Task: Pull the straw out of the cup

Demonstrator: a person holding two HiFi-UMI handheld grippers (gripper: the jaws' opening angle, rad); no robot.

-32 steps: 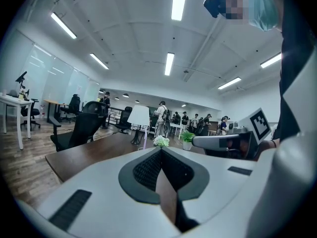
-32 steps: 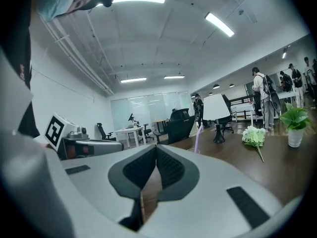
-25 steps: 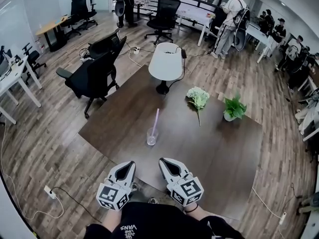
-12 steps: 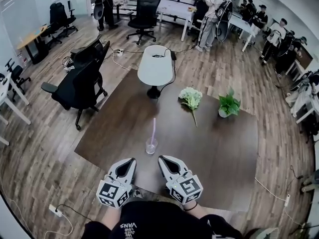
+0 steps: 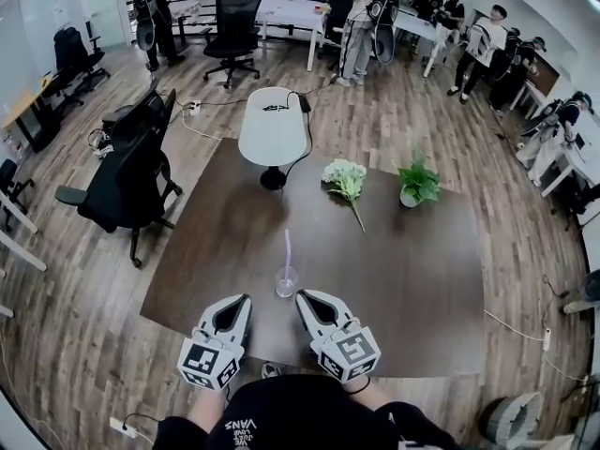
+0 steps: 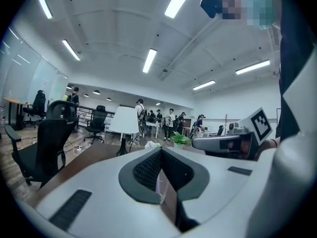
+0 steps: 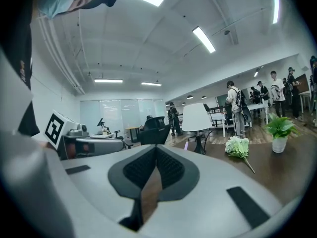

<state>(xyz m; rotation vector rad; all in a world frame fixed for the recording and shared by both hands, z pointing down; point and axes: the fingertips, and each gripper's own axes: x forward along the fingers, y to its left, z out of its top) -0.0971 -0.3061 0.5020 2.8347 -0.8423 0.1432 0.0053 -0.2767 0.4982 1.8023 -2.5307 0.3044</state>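
Note:
A clear plastic cup (image 5: 286,283) stands near the front edge of the dark brown table (image 5: 412,270), with a purple straw (image 5: 288,249) upright in it. My left gripper (image 5: 242,298) is just to the cup's left and nearer to me, shut and empty. On the cup's right and just as close, my right gripper (image 5: 302,296) is also shut and empty. The left gripper view shows its jaws (image 6: 159,150) meeting at the tips. In the right gripper view the jaws (image 7: 156,148) are closed, and the straw's tip (image 7: 186,145) shows beyond them.
A white lamp (image 5: 274,125) stands at the table's far edge, with a bunch of white flowers (image 5: 344,176) and a small potted plant (image 5: 417,184) to its right. A black office chair (image 5: 127,181) is on the left. Several people stand by desks at the back.
Both grippers have moved forward over the table's front edge, and the cup now sits close ahead between their tips. Both stay shut.

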